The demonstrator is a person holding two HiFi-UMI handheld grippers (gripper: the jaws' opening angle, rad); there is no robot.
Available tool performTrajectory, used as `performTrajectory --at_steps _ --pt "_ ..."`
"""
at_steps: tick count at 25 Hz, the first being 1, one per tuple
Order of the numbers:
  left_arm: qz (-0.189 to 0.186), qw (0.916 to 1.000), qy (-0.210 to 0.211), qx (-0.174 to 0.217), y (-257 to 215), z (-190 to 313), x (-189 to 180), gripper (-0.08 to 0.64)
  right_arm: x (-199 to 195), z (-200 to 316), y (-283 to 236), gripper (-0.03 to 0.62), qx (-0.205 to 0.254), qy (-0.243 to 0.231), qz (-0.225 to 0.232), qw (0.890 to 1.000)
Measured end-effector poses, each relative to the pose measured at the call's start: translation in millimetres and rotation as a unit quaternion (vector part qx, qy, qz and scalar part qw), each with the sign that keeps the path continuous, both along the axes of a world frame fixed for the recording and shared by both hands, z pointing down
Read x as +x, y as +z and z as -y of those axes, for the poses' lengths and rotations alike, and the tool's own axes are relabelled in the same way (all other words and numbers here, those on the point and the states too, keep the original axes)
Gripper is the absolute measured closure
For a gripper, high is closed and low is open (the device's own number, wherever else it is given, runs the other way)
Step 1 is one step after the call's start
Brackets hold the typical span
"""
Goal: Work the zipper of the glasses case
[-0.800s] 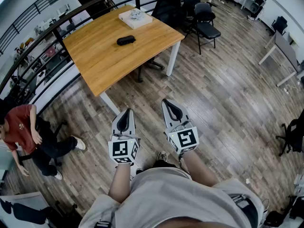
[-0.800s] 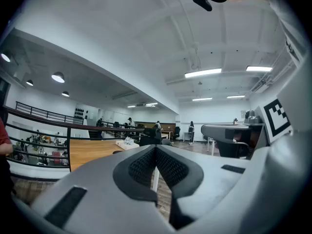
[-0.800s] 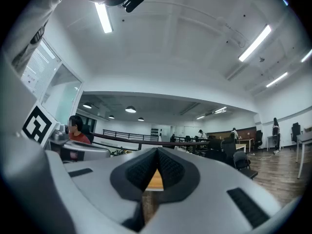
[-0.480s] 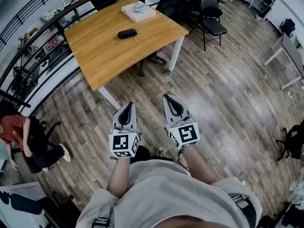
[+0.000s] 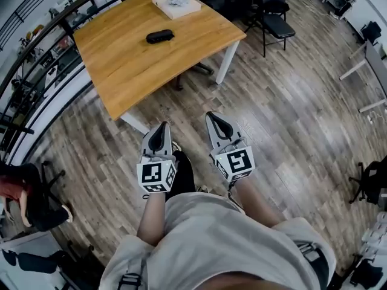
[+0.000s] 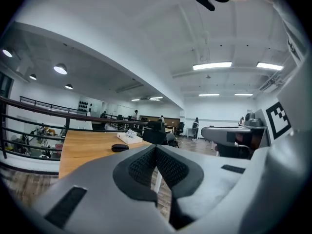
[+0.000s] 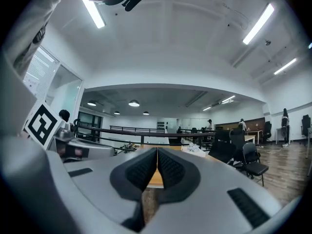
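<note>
At the lower middle of the head view, the left tongs (image 5: 161, 128) and right tongs (image 5: 212, 118) hover side by side over the wood-plank floor (image 5: 290, 113). Each has its jaws pressed together, with nothing between them. The black glasses case (image 5: 159, 36) lies on the wooden surface (image 5: 121, 65) at upper left, well apart from the 2 tongs, near a white box (image 5: 176, 3).
</note>
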State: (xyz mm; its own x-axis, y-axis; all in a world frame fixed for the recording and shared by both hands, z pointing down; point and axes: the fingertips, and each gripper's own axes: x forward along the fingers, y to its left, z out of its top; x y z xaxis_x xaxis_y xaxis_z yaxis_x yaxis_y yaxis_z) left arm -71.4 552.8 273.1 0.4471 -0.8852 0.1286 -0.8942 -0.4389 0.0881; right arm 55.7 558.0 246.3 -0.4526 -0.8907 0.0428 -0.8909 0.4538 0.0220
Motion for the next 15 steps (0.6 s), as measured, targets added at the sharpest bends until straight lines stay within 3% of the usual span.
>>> performTrajectory --at_steps 15 --pt "0.013 0.9975 0.034 -0.060 33.3 240.9 -42.7 0.537 -53.1 233.7 37.8 0.566 -0.065 -0.012 -0.041 0.997"
